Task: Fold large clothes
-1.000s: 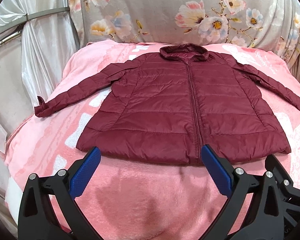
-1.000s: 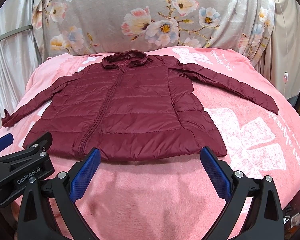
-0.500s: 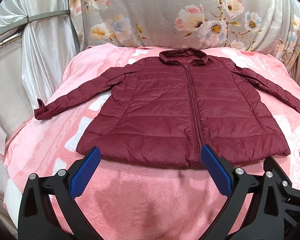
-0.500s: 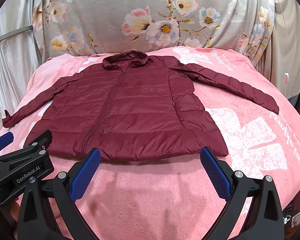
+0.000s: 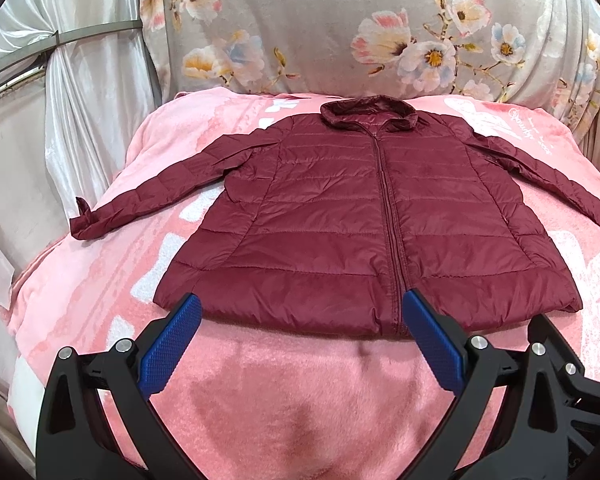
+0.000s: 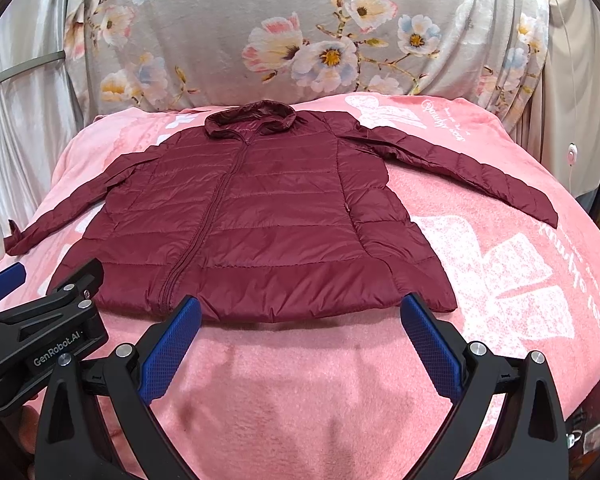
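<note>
The left gripper point(image 5: 300, 320) hovers with its blue-padded fingers point(image 5: 172, 344) spread wide and nothing between them, just short of the hem of a maroon quilted puffer jacket point(image 5: 340, 216). The right gripper point(image 6: 300, 320) is likewise spread wide and empty, its blue pads point(image 6: 430, 344) framing the right half of the hem; in the right wrist view the left gripper's black body sits at the lower left, close beside it.

The puffer jacket point(image 6: 268, 216) lies flat, front up and zipped, on a pink plush blanket point(image 5: 284, 392) with white printed patterns. Its hem faces the grippers and its stand-up collar point(image 5: 366, 112) points away from them. The left sleeve point(image 5: 160, 196) stretches out and slightly downward toward the blanket's left edge, with its cuff curled. The right sleeve point(image 6: 464, 168) runs out diagonally toward the right edge and lies flat.

Beyond the collar, a grey cloth printed with pink and white flowers point(image 5: 380, 28) rises behind the blanket. To the left hang shiny white curtains point(image 5: 80, 92) gathered by a band. In the right wrist view a thin white cord point(image 6: 571, 152) hangs at the far right.
</note>
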{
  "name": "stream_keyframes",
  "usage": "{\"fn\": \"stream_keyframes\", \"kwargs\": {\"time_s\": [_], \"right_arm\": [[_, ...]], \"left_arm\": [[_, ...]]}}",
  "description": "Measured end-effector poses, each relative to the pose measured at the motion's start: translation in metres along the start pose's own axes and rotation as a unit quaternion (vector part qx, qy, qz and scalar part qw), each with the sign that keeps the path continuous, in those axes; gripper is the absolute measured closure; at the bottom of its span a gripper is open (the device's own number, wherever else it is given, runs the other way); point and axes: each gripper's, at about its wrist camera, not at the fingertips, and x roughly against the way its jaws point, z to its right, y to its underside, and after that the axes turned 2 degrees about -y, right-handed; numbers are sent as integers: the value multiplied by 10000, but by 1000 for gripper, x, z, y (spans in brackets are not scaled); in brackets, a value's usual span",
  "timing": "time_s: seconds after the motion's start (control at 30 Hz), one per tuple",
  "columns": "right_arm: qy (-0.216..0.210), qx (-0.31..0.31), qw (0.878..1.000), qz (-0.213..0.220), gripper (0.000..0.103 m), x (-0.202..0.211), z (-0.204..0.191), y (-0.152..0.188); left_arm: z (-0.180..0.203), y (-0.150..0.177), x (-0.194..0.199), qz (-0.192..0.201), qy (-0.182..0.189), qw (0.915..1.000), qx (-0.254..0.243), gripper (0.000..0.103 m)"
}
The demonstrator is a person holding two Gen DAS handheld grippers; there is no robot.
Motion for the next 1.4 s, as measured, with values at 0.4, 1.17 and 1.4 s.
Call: {"fn": "stream_keyframes", "kwargs": {"time_s": [0.4,1.17,1.4], "right_arm": [[2,-3,10000,-16,5,-1,-2,1],[-116,-52,9997,-216,5,-23,4,3],[-37,-870,9953,-413,5,-54,84,-23]], "left_arm": [[-1,2,-4,-52,7,10000,14,5],[1,0,-21,-221,79,9997,43,5],[-12,-15,-48,-425,20,9987,266,5]]}}
